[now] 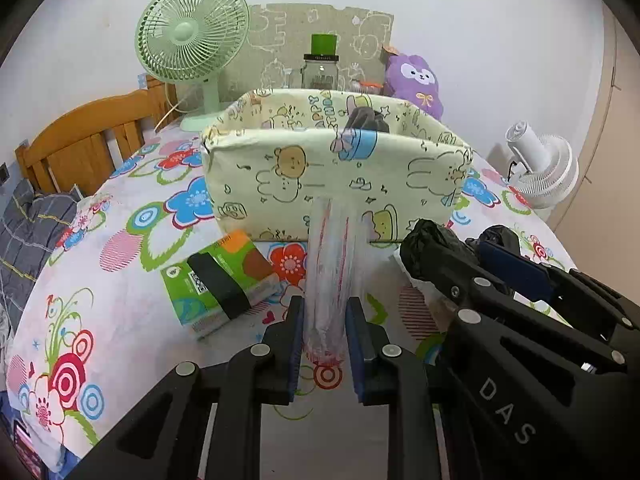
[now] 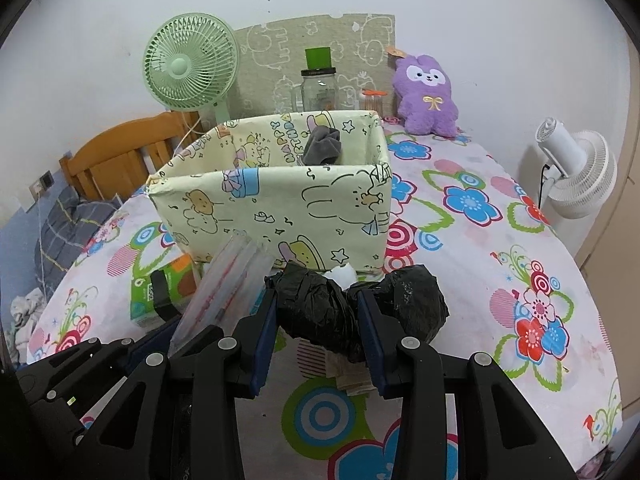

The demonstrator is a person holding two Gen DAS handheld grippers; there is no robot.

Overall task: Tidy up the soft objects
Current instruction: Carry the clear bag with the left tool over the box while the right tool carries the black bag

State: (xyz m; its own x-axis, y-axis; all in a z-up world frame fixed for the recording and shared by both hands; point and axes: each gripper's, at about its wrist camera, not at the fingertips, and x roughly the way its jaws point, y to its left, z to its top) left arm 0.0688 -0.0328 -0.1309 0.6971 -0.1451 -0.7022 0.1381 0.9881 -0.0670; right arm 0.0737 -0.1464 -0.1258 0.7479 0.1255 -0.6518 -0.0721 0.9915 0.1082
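The left gripper point(image 1: 325, 344) is clamping a crinkly, see-through plastic roll point(image 1: 335, 264) with thin red lines, its blue pads pressing both flanks near the lower end; the roll's long axis is running straight ahead from the fingers, its far end pointing at the front wall of the storage box point(image 1: 280, 176) and lying just short of it. The right gripper point(image 2: 318, 328) is closing partway on a glossy, wrinkled black plastic bundle point(image 2: 320, 312), which is bulging out past the right finger in a second lump, with a scrap of white tissue point(image 2: 340, 272) peeking at its top. The box is a soft-sided rectangle wrapped in pale yellow cartoon-print paper, open at the top, and a limp grey cloth point(image 2: 322, 146) is sitting inside against its back wall. A flat green and orange packet point(image 1: 222, 280) with a black band is lying on the flowered tablecloth point(image 2: 500, 240) to the left of the roll, near the box's front corner. To the right of the box the cloth is lying bare as far as the rounded table edge. A fuzzy purple plush point(image 2: 426, 96) is standing behind the box.
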